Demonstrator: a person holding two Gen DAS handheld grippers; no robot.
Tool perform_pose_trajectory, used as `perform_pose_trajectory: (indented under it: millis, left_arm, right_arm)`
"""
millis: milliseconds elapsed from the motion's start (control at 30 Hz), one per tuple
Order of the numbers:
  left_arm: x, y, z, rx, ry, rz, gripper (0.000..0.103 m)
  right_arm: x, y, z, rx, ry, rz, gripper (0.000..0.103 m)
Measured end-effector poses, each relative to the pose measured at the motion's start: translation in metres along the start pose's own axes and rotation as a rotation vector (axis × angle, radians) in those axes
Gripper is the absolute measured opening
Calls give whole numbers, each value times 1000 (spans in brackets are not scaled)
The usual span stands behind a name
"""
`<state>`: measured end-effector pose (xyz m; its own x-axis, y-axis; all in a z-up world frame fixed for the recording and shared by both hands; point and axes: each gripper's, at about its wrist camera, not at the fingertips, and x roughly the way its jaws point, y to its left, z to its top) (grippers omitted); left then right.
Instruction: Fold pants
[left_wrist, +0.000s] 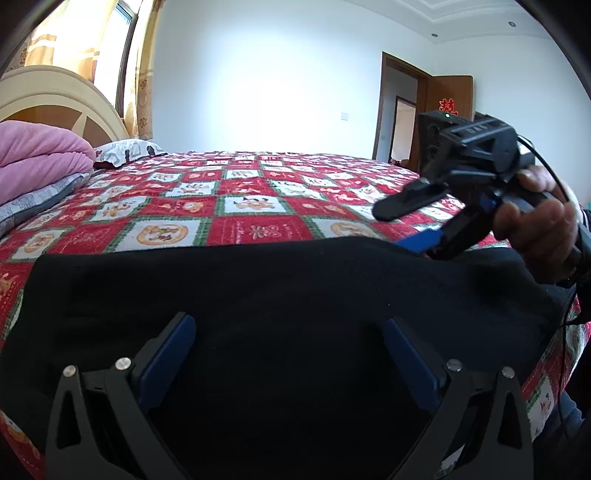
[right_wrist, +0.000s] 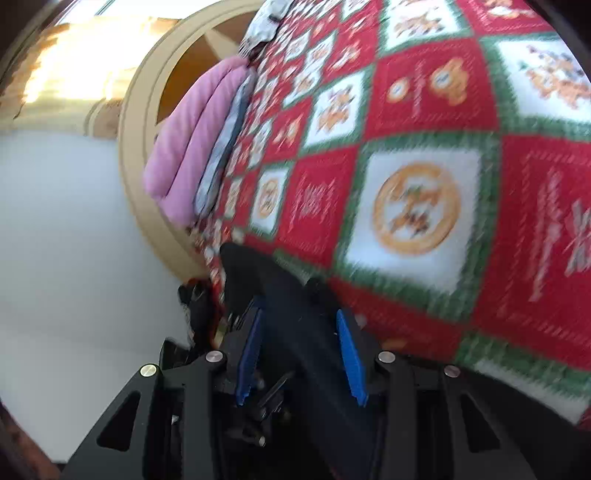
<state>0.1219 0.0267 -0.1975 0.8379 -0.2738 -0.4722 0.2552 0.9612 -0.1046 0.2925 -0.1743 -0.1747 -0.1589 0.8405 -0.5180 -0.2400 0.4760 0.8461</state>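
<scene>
My left gripper (left_wrist: 288, 369) hangs with its jaws spread wide, nothing between them, right over the black pants (left_wrist: 258, 295), which spread out from 9 to 3 o'clock across the near edge of the bedspread (left_wrist: 255, 206). At 2 o'clock my right gripper (left_wrist: 413, 236) sits at the far edge of the cloth (its view is blurred); there its pads (right_wrist: 351, 354) flank dark cloth, but I cannot tell whether they pinch it.
</scene>
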Motion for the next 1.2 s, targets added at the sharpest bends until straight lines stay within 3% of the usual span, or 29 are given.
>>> perform_pose_trajectory:
  millis: [133, 400, 533, 600, 700, 867, 1033, 1200]
  left_arm:
    - [0, 1, 0, -3, -4, -4, 103]
    - [0, 1, 0, -2, -5, -3, 103]
    - [0, 0, 0, -2, -6, -3, 103]
    - [0, 1, -1, -3, -5, -4, 103]
    - [1, 0, 0, -4, -7, -6, 103]
    - [0, 0, 0, -4, -7, -6, 103]
    - [0, 0, 0, -2, -8, -5, 103]
    - [0, 0, 0, -1, -8, -3, 103]
  right_arm:
    - [9, -3, -12, 36, 52, 53, 43]
    - [16, -28, 6, 213, 8, 129, 42]
    - [22, -21, 7, 209, 23, 140, 42]
    - [22, -20, 8, 210, 8, 134, 25]
    - [25, -26, 9, 230, -8, 111, 10]
    - [24, -34, 8, 245, -22, 130, 10]
    - [25, -49, 9, 326, -14, 236, 11]
    - [26, -47, 8, 338, -29, 224, 11]
